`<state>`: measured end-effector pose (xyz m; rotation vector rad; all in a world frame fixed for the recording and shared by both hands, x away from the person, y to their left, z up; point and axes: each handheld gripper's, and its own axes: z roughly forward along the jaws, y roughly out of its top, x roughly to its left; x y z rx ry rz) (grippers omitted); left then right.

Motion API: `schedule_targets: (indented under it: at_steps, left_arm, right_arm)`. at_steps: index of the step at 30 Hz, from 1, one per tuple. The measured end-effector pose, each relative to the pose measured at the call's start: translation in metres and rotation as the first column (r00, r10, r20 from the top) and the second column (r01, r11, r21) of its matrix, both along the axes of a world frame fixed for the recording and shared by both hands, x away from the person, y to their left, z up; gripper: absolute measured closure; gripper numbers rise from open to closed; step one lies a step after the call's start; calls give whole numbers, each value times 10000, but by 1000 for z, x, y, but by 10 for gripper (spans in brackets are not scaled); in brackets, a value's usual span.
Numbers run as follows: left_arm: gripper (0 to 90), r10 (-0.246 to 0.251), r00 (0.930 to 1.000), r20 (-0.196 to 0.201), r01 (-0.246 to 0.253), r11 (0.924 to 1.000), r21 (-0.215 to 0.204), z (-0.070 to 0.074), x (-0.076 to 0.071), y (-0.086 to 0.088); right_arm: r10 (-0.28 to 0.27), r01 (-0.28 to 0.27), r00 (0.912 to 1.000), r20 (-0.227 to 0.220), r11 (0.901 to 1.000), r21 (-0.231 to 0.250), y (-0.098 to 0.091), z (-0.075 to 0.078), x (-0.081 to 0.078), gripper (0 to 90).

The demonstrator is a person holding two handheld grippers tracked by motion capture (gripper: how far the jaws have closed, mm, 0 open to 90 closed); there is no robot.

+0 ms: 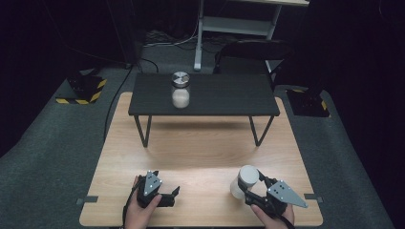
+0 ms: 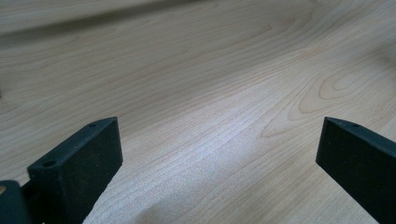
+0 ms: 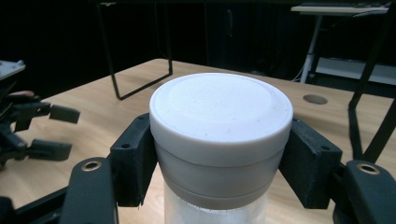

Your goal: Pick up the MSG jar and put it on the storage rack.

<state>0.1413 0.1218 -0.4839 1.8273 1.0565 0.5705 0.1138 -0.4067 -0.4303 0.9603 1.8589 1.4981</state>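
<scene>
Jar (image 1: pixel 244 181) stands upright on the worktop (image 1: pixel 200 157) at near right, gripped by the right tool (image 1: pixel 248 187); the left tool (image 1: pixel 168 196) lies well apart. Left gripper view: jaws spread wide, empty. Right gripper view: both jaws clamp the jar's white lid (image 3: pixel 220 112).

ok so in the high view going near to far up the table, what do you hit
left gripper and the right gripper shut on the white-lidded jar → bare wooden table → small black table with the metal-lidded jar → folding chair
</scene>
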Motion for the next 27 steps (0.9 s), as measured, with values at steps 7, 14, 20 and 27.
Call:
schedule_targets:
  at_steps: [7, 14, 20, 27]
  left_arm:
    - [5, 40, 10000, -15, -40, 9999, 106, 1, 0, -2]
    - [5, 26, 10000, -54, -25, 9998, 195, 2, 1, -4]
    - [5, 5, 10000, -55, -4, 9999, 161, 2, 1, -3]
    - [5, 17, 10000, -95, -16, 9999, 133, 2, 1, -2]
  right_arm:
    - [-286, 285, 9994, 171, 9995, 110, 4, 14, 12, 342]
    - [-445, 441, 9988, 219, 9989, 163, 11, 26, 23, 341]
    - [-526, 521, 9983, 254, 9984, 229, 17, 33, 32, 341]
    - [-604, 598, 9979, 213, 9978, 282, 22, 41, 42, 341]
